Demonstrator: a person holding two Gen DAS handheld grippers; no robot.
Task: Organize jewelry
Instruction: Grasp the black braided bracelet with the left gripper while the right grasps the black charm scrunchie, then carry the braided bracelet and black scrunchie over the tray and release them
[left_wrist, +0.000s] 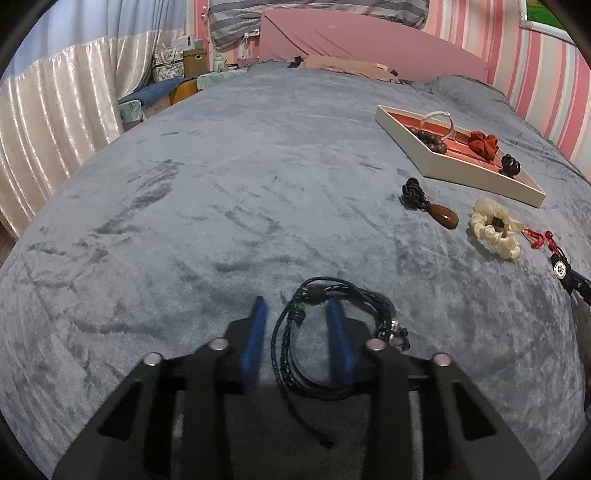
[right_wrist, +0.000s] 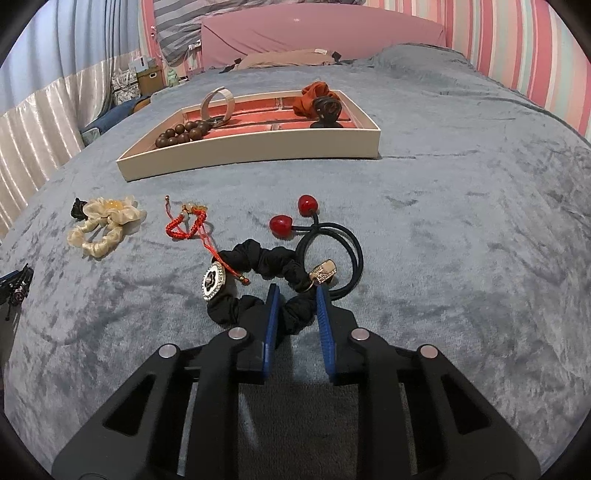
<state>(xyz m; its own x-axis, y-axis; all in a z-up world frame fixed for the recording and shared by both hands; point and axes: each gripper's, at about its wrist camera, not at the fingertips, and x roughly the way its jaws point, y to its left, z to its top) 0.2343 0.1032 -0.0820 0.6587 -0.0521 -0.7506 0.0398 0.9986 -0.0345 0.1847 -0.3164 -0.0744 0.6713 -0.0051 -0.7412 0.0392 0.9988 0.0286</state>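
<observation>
My left gripper (left_wrist: 297, 306) is open, low over the grey blanket, with a dark braided cord bracelet (left_wrist: 295, 354) lying between and around its blue fingers. My right gripper (right_wrist: 297, 291) is open, its blue fingers astride a fold of a black scrunchie (right_wrist: 258, 266) with a round charm. The cream jewelry tray (right_wrist: 251, 147) with red lining holds wooden beads (right_wrist: 181, 134), a clear bangle (right_wrist: 218, 101), an orange scrunchie (right_wrist: 314, 96) and a dark knot piece. The tray also shows in the left wrist view (left_wrist: 417, 147).
On the blanket lie a cream scrunchie (right_wrist: 107, 225), a red cord bracelet (right_wrist: 188, 223), a black hair tie with red cherries (right_wrist: 332, 240), and a brown teardrop pendant with a dark knot (left_wrist: 432, 206). A pink headboard (right_wrist: 314, 33) and striped wall stand behind.
</observation>
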